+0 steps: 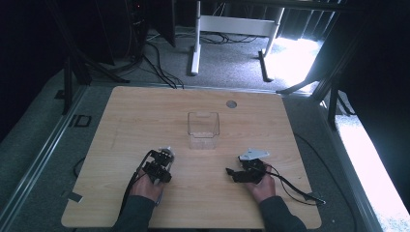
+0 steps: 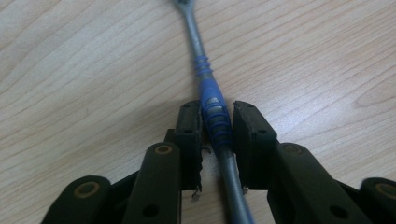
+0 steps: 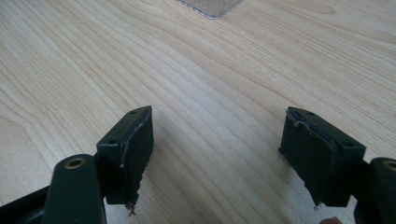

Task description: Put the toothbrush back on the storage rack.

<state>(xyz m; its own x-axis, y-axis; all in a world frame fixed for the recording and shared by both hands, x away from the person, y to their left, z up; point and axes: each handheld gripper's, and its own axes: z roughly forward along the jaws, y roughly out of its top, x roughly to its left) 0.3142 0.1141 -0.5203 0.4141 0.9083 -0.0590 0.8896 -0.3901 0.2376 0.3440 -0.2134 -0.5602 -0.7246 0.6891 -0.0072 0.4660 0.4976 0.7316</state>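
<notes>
Right tool [image 3: 215, 154]: two black jaws rose from bottom edge, spread wide apart, nothing between them. Left jaw pad angled inward, edge worn, small frayed bits at lower tip. Right jaw pad likewise worn along top edge. Brass-coloured rivet [image 3: 74, 163] showed on left jaw arm; another partly visible at right edge. Bench [image 3: 196, 74]: light wood, grain running diagonally, bare between jaws. Clear container [image 3: 210, 7]: corner of transparent base sat on bench at top edge, well apart from jaws.
</notes>
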